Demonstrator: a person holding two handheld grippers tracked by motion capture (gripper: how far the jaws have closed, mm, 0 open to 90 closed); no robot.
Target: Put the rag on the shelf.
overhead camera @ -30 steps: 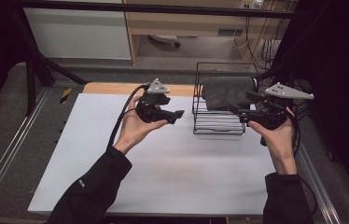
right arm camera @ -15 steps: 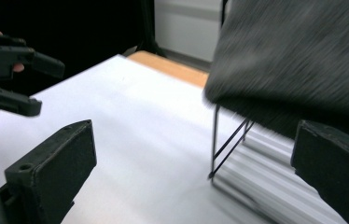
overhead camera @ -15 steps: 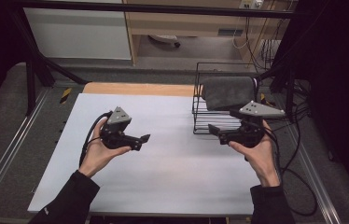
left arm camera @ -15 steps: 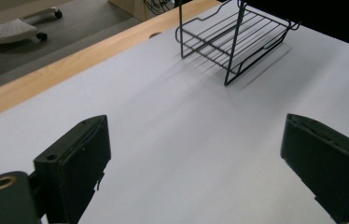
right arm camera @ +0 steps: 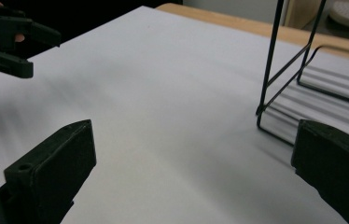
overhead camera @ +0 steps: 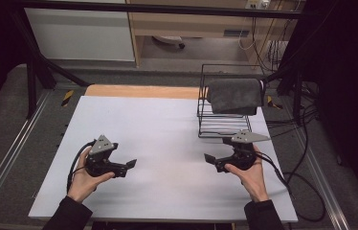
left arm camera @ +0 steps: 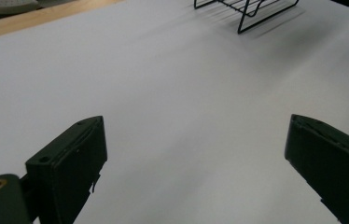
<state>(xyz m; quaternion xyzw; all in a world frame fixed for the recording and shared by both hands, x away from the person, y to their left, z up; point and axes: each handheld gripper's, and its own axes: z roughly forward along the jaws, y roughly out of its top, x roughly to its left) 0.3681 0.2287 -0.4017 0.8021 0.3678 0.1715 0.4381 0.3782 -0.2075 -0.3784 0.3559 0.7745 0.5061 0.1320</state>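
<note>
So nothing's in hand yet, looks like a rest pose. Left tongs (overhead camera: 130, 164) are wide open and empty over bare white surface (overhead camera: 167, 124). Right tongs (overhead camera: 209, 158) same, gaping and empty, with the wire rack (overhead camera: 223, 125) and its grey cloth (overhead camera: 234, 95) just beyond them. My guess: next is reaching forward to the cloth.

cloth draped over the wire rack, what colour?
Dark grey cloth, over the black wire rack; clearest in the high view.

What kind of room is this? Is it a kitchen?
Probably not a kitchen; it looks like a lab or workshop set up for recording. A person holds a left gripper and a right gripper over a plain white table, with a black wire rack and loose cables nearby.
</note>
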